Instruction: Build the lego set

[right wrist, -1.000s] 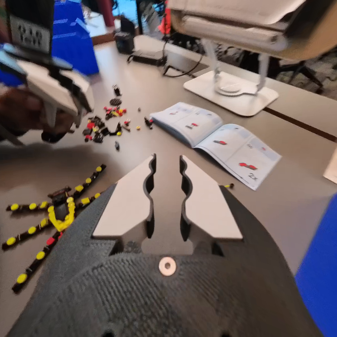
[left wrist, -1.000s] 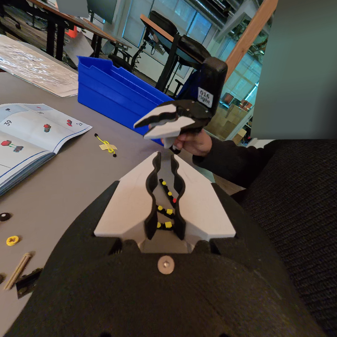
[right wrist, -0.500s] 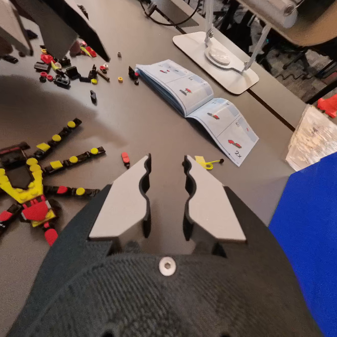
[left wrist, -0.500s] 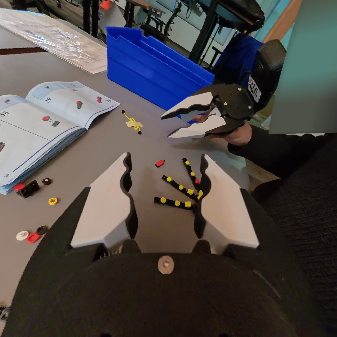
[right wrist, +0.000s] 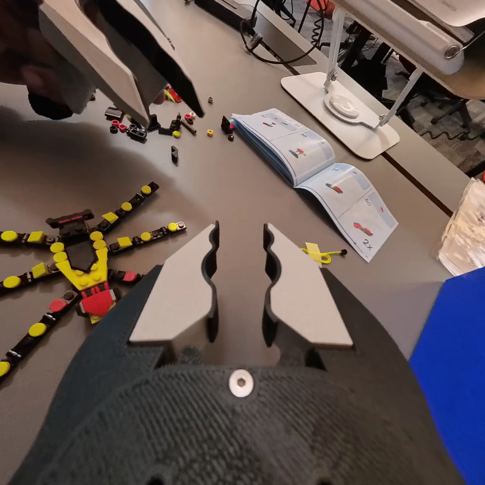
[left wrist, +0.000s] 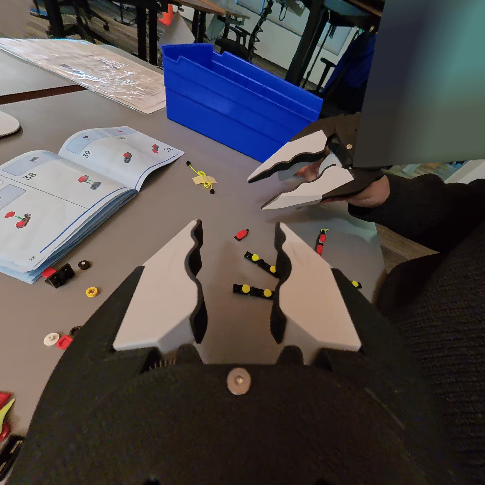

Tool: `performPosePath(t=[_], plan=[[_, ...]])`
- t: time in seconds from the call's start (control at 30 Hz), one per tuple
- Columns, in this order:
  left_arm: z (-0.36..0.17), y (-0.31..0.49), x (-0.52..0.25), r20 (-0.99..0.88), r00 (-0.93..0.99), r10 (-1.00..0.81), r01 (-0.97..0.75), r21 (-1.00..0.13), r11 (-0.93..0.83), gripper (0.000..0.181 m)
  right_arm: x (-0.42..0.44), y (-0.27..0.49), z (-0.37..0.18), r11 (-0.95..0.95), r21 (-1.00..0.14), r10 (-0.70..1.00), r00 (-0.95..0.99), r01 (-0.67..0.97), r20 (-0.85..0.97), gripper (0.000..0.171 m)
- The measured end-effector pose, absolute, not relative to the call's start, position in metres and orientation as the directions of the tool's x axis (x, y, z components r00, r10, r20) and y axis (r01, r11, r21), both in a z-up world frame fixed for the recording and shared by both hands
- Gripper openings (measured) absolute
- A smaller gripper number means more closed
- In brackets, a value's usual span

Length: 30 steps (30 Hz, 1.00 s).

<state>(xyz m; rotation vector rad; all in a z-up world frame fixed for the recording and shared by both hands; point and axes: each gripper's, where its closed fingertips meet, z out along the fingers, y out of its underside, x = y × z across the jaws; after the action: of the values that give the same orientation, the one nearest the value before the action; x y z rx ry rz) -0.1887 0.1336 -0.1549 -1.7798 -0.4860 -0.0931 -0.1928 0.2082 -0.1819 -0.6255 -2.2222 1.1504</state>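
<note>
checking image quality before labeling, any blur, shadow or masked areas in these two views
Left wrist view: mostly sharp; a flat grey-green mask covers the top right, cutting off the right gripper; edges bend from the wide lens. Right wrist view: the left gripper looms close and soft, casting a broad shadow on the table near the spider; the booklet reads clear.

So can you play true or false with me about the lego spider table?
1. The spider model lies flat on the table. True.
2. The right tool is holding a brick. False: it is open with nothing in it.
3. The instruction booklet is closed. False: it lies open.
4. The left tool is open. True.
5. A small red piece lies on the table beyond the left tool's tips. True.
6. The bin is green. False: it is blue.
</note>
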Motion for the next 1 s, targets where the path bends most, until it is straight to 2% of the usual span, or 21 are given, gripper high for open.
performPosePath(t=[1.0], plan=[[-0.161,0.129,-0.198,0.361,0.880,0.310,0.422,-0.892,-0.161,0.047,-0.196,0.217,-0.198,0.538,-0.810,0.647,-0.730,0.233,0.220,0.032]])
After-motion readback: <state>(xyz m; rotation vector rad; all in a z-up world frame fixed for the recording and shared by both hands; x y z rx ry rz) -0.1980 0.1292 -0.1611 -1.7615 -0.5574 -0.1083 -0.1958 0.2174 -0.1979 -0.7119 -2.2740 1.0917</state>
